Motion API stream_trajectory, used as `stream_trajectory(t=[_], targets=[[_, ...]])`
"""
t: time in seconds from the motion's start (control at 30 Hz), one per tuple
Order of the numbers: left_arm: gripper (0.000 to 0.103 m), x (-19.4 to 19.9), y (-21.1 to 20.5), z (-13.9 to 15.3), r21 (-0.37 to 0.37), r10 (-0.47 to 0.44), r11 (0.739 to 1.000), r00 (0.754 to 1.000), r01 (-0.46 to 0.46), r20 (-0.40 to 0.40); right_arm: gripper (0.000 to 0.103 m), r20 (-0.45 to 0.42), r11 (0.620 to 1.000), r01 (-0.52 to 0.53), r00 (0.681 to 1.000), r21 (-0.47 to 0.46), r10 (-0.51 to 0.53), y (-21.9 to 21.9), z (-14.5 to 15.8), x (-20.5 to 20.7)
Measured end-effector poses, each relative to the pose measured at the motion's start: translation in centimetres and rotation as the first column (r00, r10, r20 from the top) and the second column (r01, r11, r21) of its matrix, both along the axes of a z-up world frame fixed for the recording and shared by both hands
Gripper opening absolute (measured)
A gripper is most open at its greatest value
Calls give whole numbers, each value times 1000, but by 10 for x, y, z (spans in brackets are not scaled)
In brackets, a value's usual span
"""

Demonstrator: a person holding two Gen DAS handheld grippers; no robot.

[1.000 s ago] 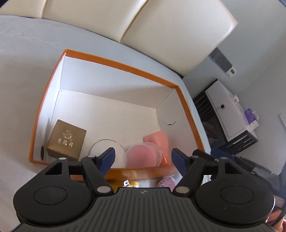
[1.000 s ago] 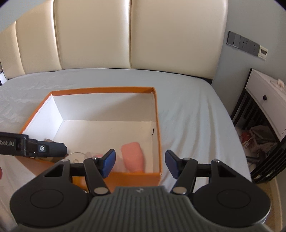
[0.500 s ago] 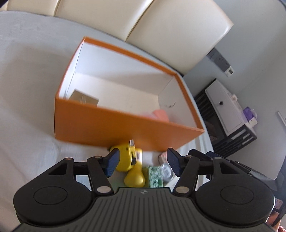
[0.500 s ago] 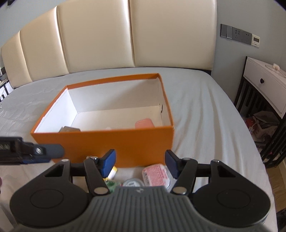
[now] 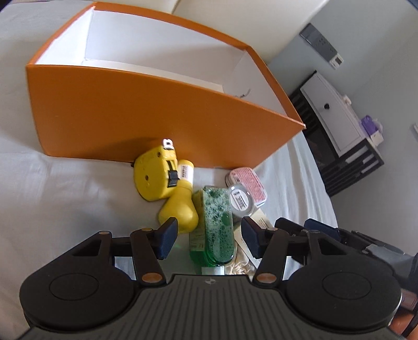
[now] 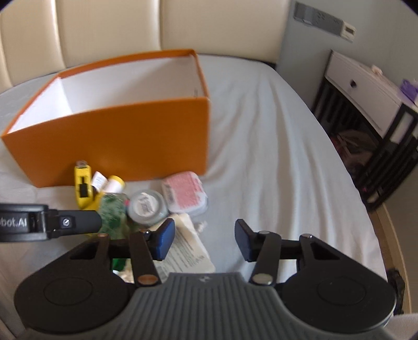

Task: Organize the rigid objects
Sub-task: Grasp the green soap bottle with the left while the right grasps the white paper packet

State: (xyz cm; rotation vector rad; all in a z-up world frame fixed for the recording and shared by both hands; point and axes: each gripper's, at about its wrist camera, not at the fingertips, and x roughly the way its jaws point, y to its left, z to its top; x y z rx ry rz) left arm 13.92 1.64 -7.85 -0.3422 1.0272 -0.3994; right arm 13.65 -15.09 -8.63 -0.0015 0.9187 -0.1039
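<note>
An orange box (image 5: pixel 146 115) with a white inside stands on the bed; it also shows in the right wrist view (image 6: pixel 117 146). In front of it lie a yellow tape measure (image 5: pixel 154 177), a yellow bottle (image 5: pixel 180 206), a green foamy bottle (image 5: pixel 216 225), a small round jar (image 5: pixel 241 201) and a pink packet (image 5: pixel 248 183). My left gripper (image 5: pixel 209 236) is open just above the green bottle. My right gripper (image 6: pixel 202 239) is open above the sheet, right of a paper-labelled pouch (image 6: pixel 185 248).
The pile lies on a white bed sheet (image 6: pixel 274 157) with a cream padded headboard (image 6: pixel 104 23) behind. A white-and-black nightstand (image 6: pixel 371 99) stands at the bed's right side. The left gripper's arm (image 6: pixel 49 222) crosses the right wrist view at left.
Both grippers have pulled back from above the box and dropped low in front of it. The box's contents are out of sight; the pile in front is now close.
</note>
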Motion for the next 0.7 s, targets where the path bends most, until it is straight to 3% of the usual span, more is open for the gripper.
stream_trajectory(t=[0.17,0.27,0.7], targets=[[65,1,-11,-3,87,-29,996,1000,30,-10,50,-8,1000,8,1000,-10,-8,1,-1,-2],[65,3,-12,-7,98,-37,994,999,39,-21,50,-22,1000,-3,1000,-8,3,5,-7,-1],[57,12,-4,-25,-18,-3,1000,993,1,-119,50,-55,999,-28,998,26,29,10,-13,3]])
